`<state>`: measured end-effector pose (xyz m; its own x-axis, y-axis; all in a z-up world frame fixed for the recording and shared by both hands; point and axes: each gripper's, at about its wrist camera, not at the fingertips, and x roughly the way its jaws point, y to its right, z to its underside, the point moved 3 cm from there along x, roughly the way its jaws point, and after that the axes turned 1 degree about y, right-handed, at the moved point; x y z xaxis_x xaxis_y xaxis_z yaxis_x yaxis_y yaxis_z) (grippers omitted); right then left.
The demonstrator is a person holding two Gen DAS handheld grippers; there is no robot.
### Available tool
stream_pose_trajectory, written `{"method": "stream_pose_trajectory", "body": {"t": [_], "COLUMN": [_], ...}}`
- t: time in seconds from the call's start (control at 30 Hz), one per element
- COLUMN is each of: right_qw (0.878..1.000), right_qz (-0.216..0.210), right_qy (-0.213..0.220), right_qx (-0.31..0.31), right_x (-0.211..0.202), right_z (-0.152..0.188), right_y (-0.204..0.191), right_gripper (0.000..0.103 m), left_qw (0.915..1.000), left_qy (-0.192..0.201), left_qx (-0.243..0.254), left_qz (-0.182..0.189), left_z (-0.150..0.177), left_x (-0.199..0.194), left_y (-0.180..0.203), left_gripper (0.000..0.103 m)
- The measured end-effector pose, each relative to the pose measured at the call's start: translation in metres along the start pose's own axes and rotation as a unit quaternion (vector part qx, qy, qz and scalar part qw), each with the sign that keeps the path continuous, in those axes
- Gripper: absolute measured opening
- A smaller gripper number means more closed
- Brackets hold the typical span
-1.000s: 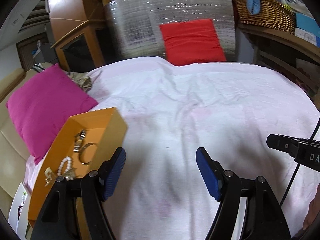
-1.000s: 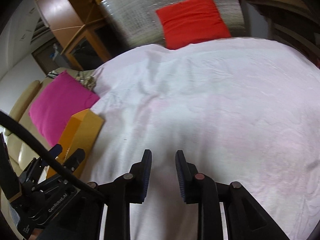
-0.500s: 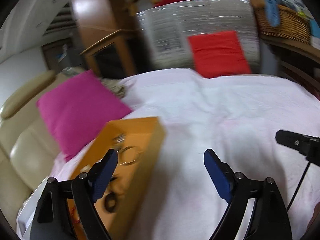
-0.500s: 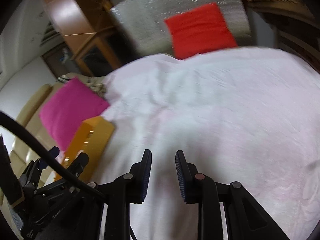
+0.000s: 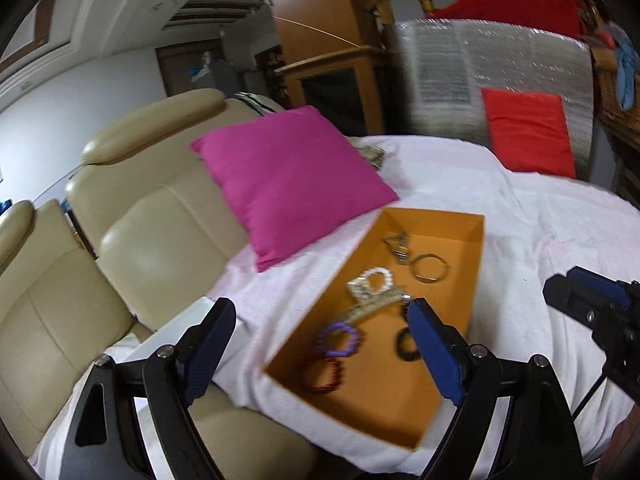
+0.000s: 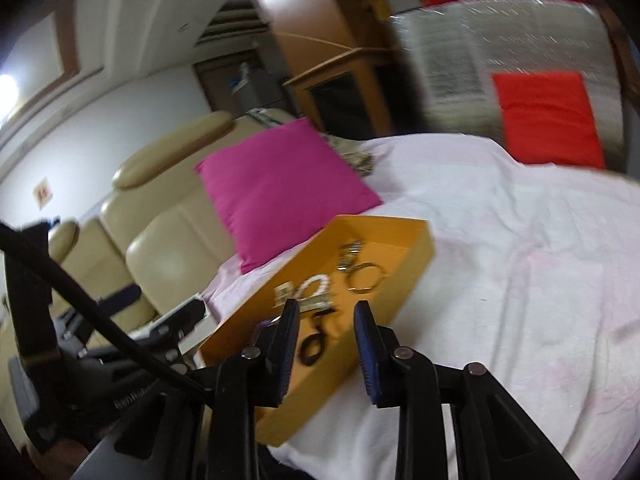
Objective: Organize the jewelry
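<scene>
Both grippers, L (image 5: 320, 344) and R (image 6: 326, 334), were apart, empty; jewelry lay loose in box (image 5: 474, 248). Stage unclear.

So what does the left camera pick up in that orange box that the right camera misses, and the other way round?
Only the left wrist view shows the red bead bracelet and the whole purple bracelet at the box's near end; there the right tool pokes in from the side.

Only the right wrist view shows the box's outer side wall and the left tool's body with its cable, low on the left.

Both show the orange box, white bead bracelet, gold ring, black ring and pink cushion.
</scene>
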<state>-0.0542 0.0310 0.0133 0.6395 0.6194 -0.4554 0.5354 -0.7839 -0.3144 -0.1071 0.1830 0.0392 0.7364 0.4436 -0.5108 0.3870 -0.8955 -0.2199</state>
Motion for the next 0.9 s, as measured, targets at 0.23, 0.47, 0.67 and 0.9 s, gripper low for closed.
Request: {"method": "stream_pose_trajectory", "body": {"t": [0.23, 0.47, 0.67, 0.9], "right_qw": [0.999, 0.998, 0.998, 0.997], "right_qz": [0.011, 0.021, 0.022, 0.026], "right_qy": [-0.005, -0.008, -0.010, -0.019], "right_qx": [-0.035, -0.052, -0.055, -0.070], "right_x": [-0.015, -0.034, -0.039, -0.031], "right_z": [0.002, 0.004, 0.007, 0.010], "right_y": [-0.049, -0.078, -0.092, -0.102], "right_gripper": [0.051, 0.051, 0.051, 0.051], "left_qw": [0.9991, 0.9977, 0.9976, 0.9970], "left_qy": [0.019, 0.035, 0.037, 0.035], "left_qx": [-0.036, -0.057, -0.057, -0.068], "left_qz": [-0.009, -0.012, -0.016, -0.017], "left_z": [0.004, 0.008, 0.014, 0.015], "left_x": [-0.023, -0.044, -0.053, -0.047], "left_y": [-0.046, -0.070, -0.079, -0.086], "left_gripper": [0.088, 0.088, 0.089, 0.090]}}
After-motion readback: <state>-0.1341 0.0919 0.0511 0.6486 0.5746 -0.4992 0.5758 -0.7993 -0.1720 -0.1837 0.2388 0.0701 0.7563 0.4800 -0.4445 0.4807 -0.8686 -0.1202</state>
